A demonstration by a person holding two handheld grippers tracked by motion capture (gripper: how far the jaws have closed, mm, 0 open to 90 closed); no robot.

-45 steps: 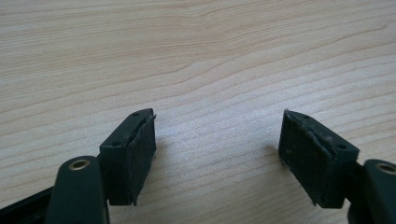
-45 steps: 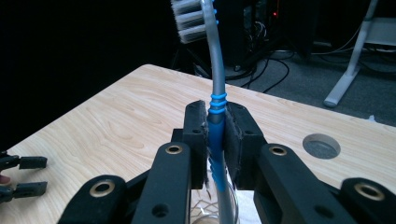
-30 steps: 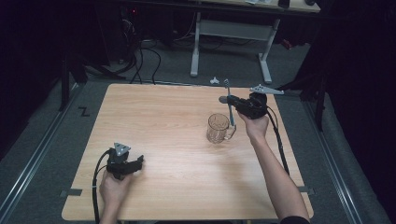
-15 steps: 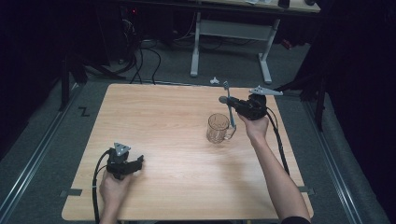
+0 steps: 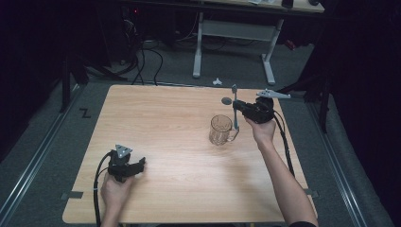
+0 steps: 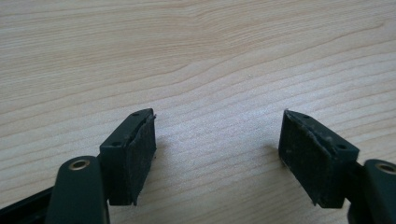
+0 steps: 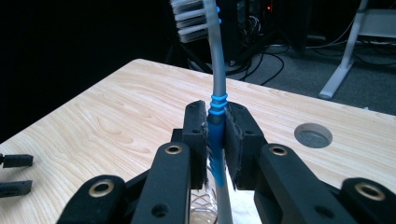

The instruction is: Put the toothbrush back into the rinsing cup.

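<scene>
The right tongs (image 7: pixel 215 140) clamp a toothbrush (image 7: pixel 214 70) upright by its blue grip, directly above the glass mug (image 5: pixel 221 130). Next move, I judge: lower it straight in. The left tongs (image 6: pixel 217 154) rest wide open, holding nothing, on the table (image 5: pixel 165 118).

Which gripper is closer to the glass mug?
The right gripper. It hovers just above and behind the glass mug, clamping a toothbrush. The left gripper rests open on the table, far off near the front edge.
</scene>
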